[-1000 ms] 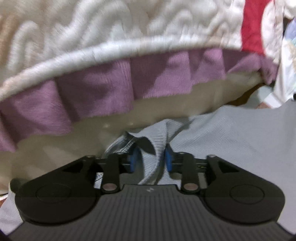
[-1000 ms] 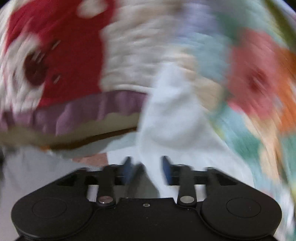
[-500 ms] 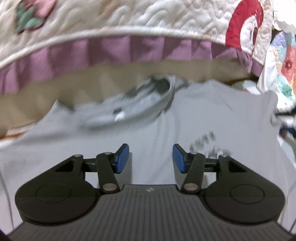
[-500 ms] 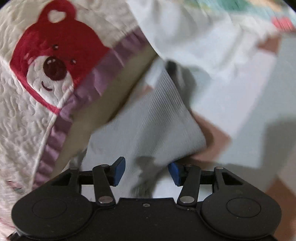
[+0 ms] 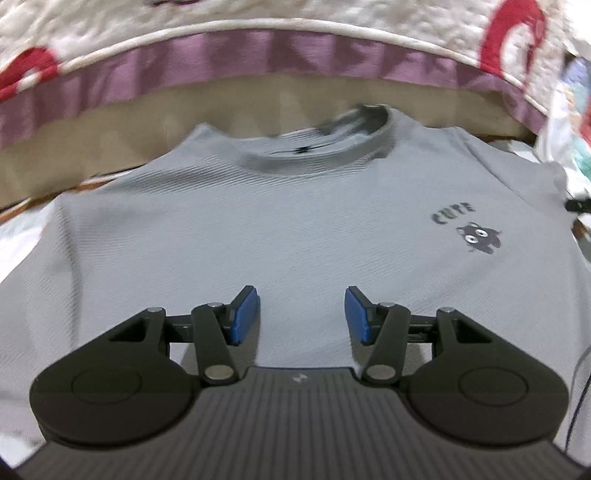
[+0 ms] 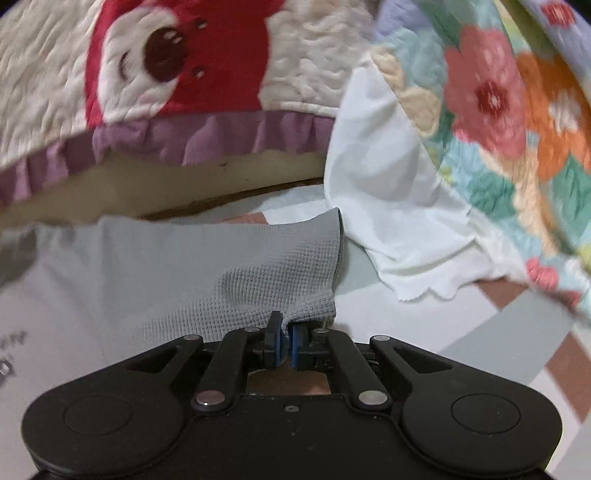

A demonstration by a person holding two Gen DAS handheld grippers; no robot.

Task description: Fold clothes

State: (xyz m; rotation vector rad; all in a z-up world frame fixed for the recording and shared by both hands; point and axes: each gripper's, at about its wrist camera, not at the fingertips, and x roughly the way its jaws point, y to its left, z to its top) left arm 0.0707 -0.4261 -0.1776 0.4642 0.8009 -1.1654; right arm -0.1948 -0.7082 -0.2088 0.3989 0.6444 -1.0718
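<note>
Your left gripper (image 5: pixel 301 314) hangs over the chest of the grey T-shirt (image 5: pixel 295 229), its blue pads (image 5: pixel 242 314) spread wide with nothing between them. The shirt lies face up and mostly flat, its ribbed collar (image 5: pixel 332 147) at 12 o'clock from your fingers. At 2 o'clock sits the print: the word "CUTE" (image 5: pixel 453 213) above a small black cat figure (image 5: pixel 478 236). Beyond the collar runs a cream quilt (image 5: pixel 258 14) with a purple ruffle (image 5: pixel 240 55) along its lower edge.

Your right gripper (image 6: pixel 283 341) is pinched tight on a fold at the hem of the shirt's sleeve (image 6: pixel 240 273), the waffle-knit cloth bunched up between the pads. The sleeve spreads away toward 11 o'clock. A white cloth with a scalloped edge (image 6: pixel 391 206) lies at 1 o'clock, just beside the sleeve's far corner, and a floral quilt (image 6: pixel 517 122) drapes over it toward 2 o'clock. A red bear face (image 6: pixel 166 62) on the cream quilt shows at 11 o'clock, above the purple ruffle.
</note>
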